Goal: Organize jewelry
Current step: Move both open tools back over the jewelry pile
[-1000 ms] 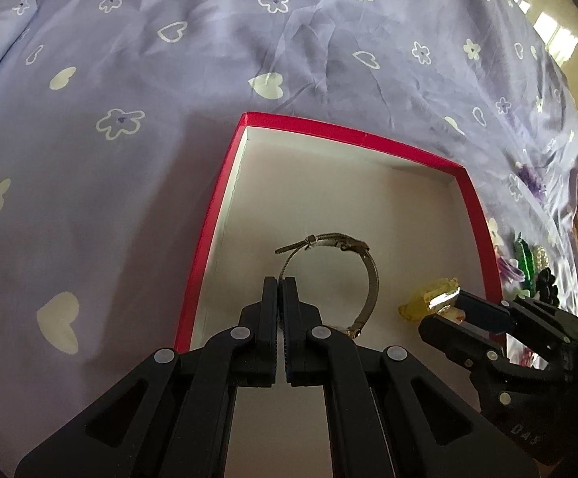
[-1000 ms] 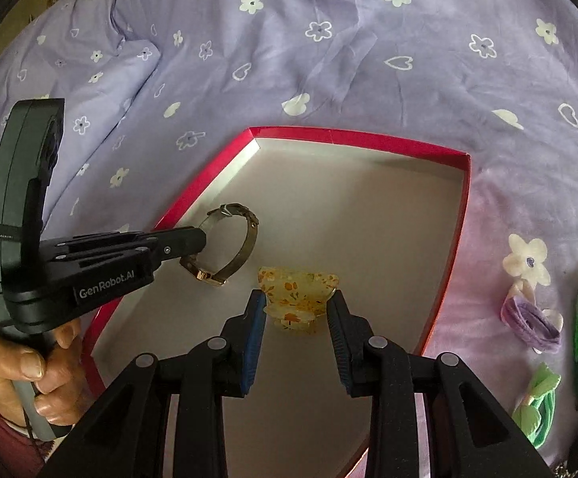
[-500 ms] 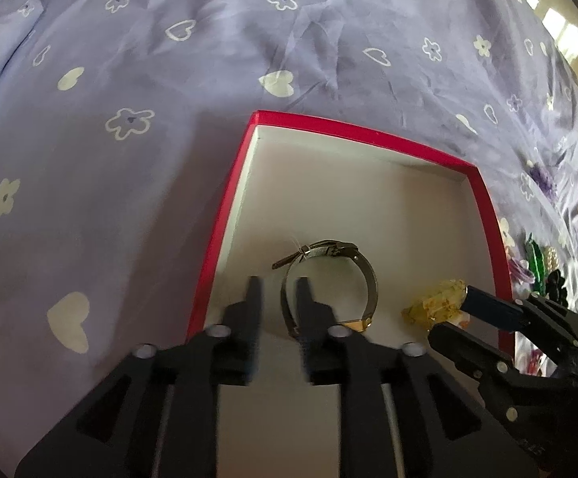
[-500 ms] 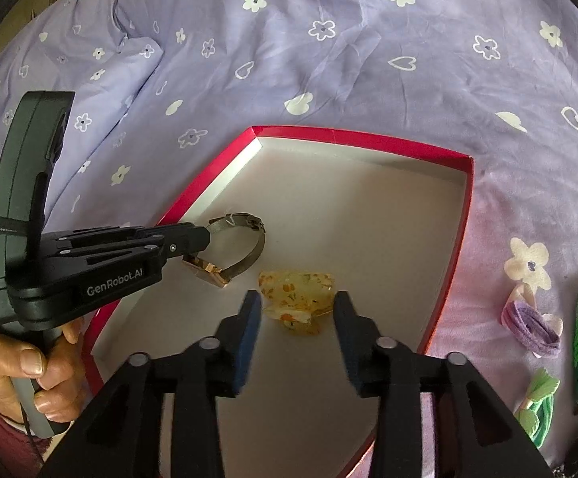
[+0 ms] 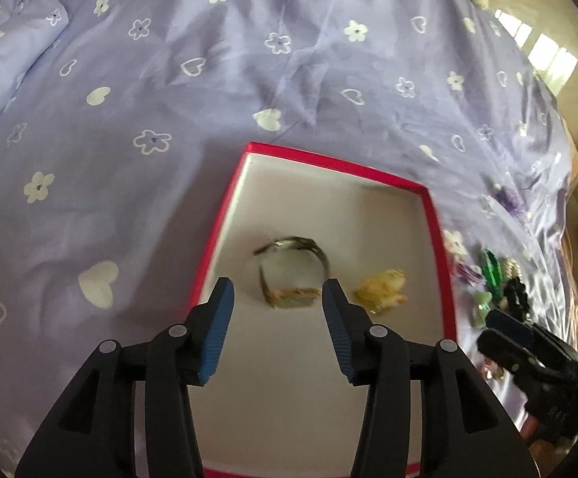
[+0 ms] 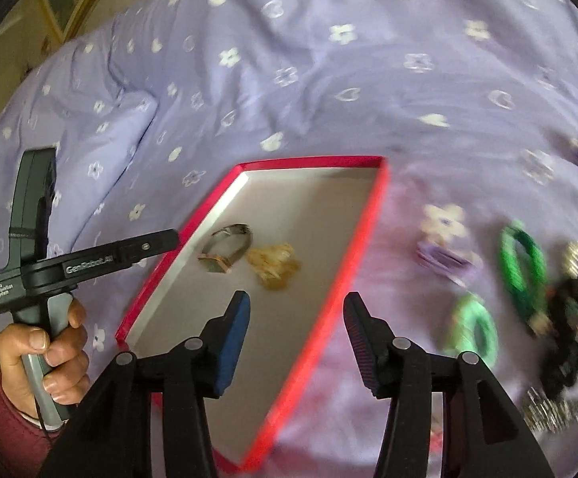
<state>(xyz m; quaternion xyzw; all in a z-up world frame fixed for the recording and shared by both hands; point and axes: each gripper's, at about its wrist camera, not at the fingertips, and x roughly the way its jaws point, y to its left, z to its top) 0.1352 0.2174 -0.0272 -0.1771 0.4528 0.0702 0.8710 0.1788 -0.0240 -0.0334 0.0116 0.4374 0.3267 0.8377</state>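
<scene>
The left gripper (image 5: 277, 292) hangs over the red-rimmed box (image 5: 436, 239), its jaws opening and empty. The right gripper (image 6: 296, 310), also opening and empty, straddles the box's right rim. The wristwatch (image 5: 293, 271) and yellow hair claw (image 5: 380, 290) lie side by side on the bare box floor, both released since a second ago. Hair ties (image 6: 522, 263) lie on the bedspread (image 5: 209, 99) beyond.
</scene>
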